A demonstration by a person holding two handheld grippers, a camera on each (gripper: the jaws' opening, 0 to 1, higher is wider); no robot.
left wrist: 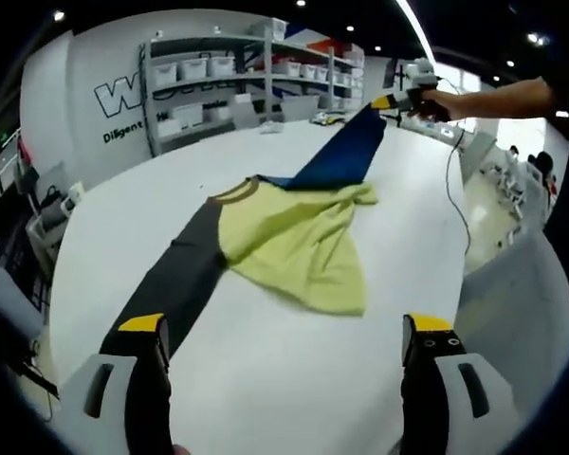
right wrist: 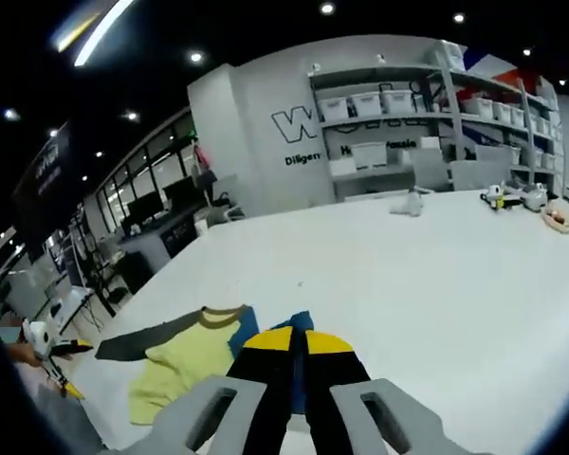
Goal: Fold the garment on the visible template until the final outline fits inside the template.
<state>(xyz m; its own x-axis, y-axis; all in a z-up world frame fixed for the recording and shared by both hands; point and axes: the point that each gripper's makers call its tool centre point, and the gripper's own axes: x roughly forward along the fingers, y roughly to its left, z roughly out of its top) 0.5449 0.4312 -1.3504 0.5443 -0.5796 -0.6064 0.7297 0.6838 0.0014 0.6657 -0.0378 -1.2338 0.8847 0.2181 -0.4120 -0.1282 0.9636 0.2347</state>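
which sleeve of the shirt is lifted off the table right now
The dark blue sleeve: the right hand-held gripper pinches its end and holds it raised and taut. The dark grey sleeve lies flat on the white table, running to the left hand-held gripper.

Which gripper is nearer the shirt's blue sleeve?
Right. The right gripper is shut on the blue sleeve, lifting it. The left gripper holds the dark grey sleeve at the opposite end.

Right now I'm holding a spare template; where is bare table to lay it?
Bare white table runs between the garment and the clutter by the shelves. Crowded where the right gripper grips the blue sleeve.
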